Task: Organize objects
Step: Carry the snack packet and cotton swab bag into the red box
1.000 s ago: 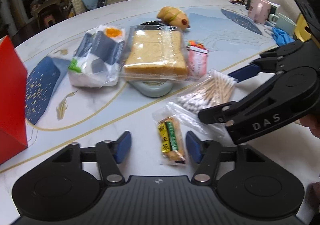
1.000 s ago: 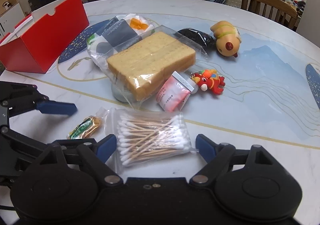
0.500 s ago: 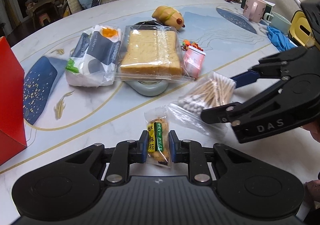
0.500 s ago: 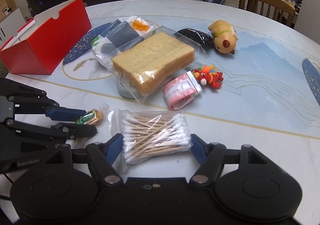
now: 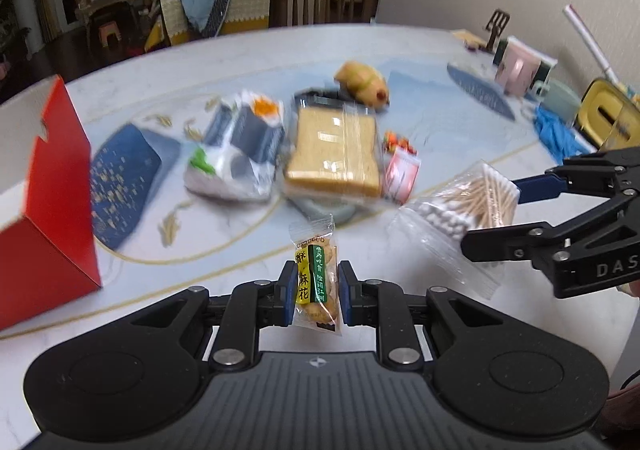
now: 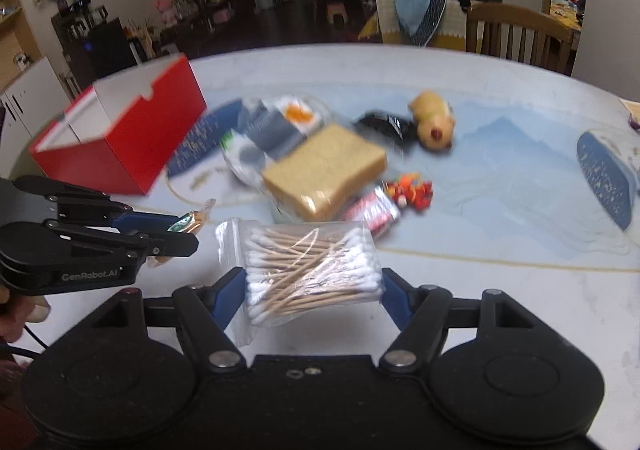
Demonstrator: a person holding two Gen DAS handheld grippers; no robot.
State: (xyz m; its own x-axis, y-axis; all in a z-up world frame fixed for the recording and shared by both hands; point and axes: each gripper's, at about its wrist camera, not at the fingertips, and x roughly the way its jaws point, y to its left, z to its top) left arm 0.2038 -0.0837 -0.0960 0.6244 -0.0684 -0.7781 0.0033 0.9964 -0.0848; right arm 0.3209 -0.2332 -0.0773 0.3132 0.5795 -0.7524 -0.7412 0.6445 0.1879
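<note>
Both hand-held grippers have just come up off the pale marble-patterned table (image 6: 500, 290), each with a packet. A second ago the left gripper (image 5: 316, 290) stood apart around the small clear snack packet with the yellow and green label (image 5: 316, 282), which lay flat on the table; now its blue pads are clamped on the packet's sides and it hangs upright above the tabletop. The right gripper (image 6: 312, 290) was wide around the clear zip bag of wooden cotton swabs (image 6: 312, 270); its jaws have drawn in and now press on the bag's two ends, and the bag is lifted too, its loose zip edge drooping.

I would judge that both pick-ups are done and the carry comes next, most likely toward the open red cardboard box (image 6: 120, 138), the only container nearby. The left gripper is nearer the box, the right one farther from it. Between the grippers and the box's far end, the bagged loaf of sliced bread (image 6: 324, 178) and the grey and white plastic pouch (image 6: 260, 138) are untouched, as is the small pink sachet (image 6: 372, 210) beside the bread on the side away from the box.

The snack label carries Chinese characters, the large ones reading 酥麻花. The left gripper's side says "GenRobot.AI"; the right one's shows "DAS", cut off at the edge.
</note>
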